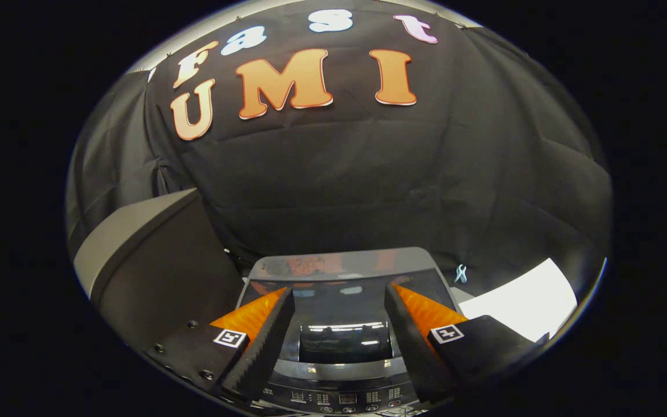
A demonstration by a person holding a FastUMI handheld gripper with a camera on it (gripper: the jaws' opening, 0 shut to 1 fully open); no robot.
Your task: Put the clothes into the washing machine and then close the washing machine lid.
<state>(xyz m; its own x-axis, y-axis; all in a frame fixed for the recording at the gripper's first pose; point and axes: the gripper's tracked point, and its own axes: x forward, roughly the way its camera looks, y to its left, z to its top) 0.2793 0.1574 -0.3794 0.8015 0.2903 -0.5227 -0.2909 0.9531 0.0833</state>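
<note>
washing machine (pixel 342 324) sits directly below and just ahead of the gripper (pixel 339 301), its top running away from the fingers toward the black cloth wall. its lid (pixel 339 267) looks already down, a dark glossy panel with a paler far edge, lying flat between and beyond the fingertips. the control panel (pixel 339 398) lies nearest, under the fingers. the fingers stand spread apart and hold nothing. no clothes are visible. a dark box (pixel 154 272) stands left; a white sheet (pixel 521 304) lies right.
</note>
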